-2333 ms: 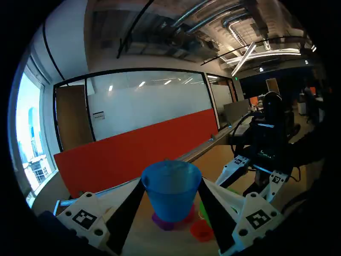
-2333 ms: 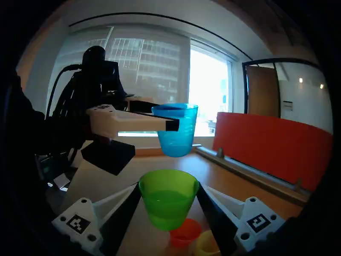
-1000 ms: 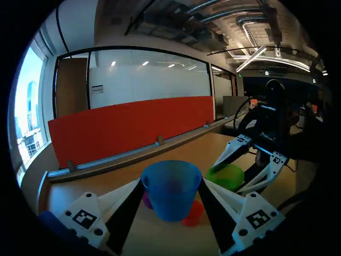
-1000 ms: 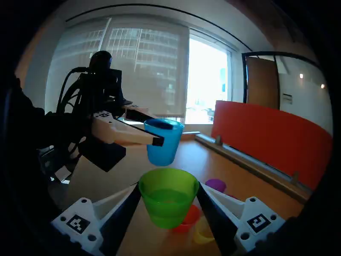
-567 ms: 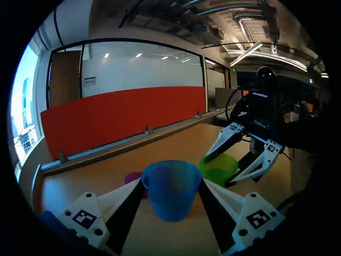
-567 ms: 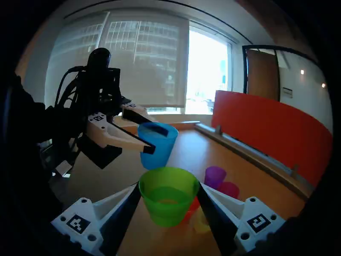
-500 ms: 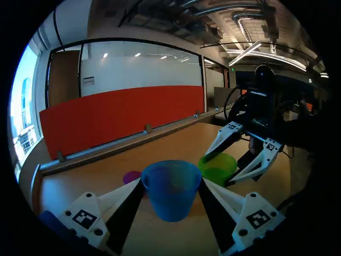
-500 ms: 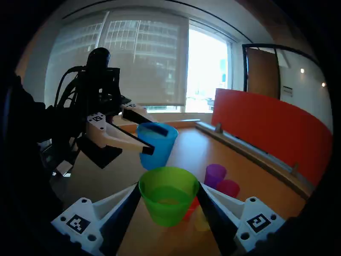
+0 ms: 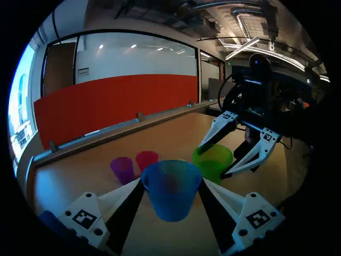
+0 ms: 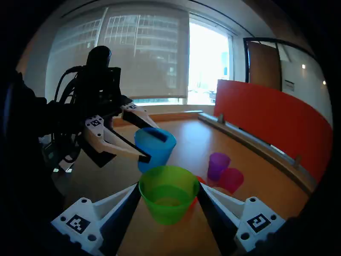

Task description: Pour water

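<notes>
A blue cup (image 9: 171,193) stands upright between the fingers of my left gripper (image 9: 171,196), which is shut on it. In the right gripper view the same blue cup (image 10: 154,148) hangs just beyond a green cup (image 10: 169,198). My right gripper (image 10: 169,200) is shut on that green cup, which has some liquid at its bottom. In the left gripper view the green cup (image 9: 212,160) sits to the right of the blue one, held by the right gripper (image 9: 217,164). Both cups are held low over the wooden table (image 10: 200,145).
A purple cup (image 9: 122,169) and a pink cup (image 9: 146,160) stand on the table behind the blue cup, seen again as purple cup (image 10: 218,165) and pink cup (image 10: 230,179). An orange partition (image 9: 115,104) runs along the table's far edge. A window (image 10: 204,59) lies beyond.
Both grippers have come lower with their cups and tipped down toward the table. The purple and pink cups have come further into view. The blue cup sits closer to the green one.
</notes>
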A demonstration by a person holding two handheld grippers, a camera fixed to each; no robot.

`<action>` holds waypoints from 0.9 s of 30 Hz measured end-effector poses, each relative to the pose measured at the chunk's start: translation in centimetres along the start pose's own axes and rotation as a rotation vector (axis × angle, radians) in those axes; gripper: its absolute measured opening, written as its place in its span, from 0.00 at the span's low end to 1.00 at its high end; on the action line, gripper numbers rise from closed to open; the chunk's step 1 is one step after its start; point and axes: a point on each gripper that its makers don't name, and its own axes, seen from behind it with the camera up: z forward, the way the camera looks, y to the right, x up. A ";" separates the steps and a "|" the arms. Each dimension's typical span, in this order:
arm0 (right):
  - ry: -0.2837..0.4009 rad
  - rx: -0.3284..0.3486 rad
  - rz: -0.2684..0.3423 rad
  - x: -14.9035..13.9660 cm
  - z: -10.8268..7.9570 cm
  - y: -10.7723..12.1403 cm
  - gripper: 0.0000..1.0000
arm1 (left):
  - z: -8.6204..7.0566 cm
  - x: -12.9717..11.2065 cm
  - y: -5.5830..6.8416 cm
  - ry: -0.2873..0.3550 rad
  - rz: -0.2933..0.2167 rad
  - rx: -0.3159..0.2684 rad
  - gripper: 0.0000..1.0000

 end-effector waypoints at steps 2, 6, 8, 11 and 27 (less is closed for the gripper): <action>-0.007 0.002 0.002 -0.3 0.1 -0.1 0.93 | 0.2 -0.5 0.2 -0.007 -0.003 -0.006 0.85; -0.019 0.006 0.006 -1.0 0.2 -0.2 0.92 | 0.6 -1.5 0.7 -0.025 -0.004 -0.016 0.85; -0.028 0.008 0.008 -1.4 0.2 -0.3 0.93 | 0.7 -2.1 0.9 -0.036 -0.004 -0.023 0.85; -0.042 0.010 0.007 -2.1 0.3 -0.3 0.93 | 1.0 -3.0 1.3 -0.055 0.000 -0.032 0.85; -0.095 0.030 0.021 -4.7 1.2 -0.6 0.93 | 2.3 -6.8 2.9 -0.130 0.026 -0.068 0.85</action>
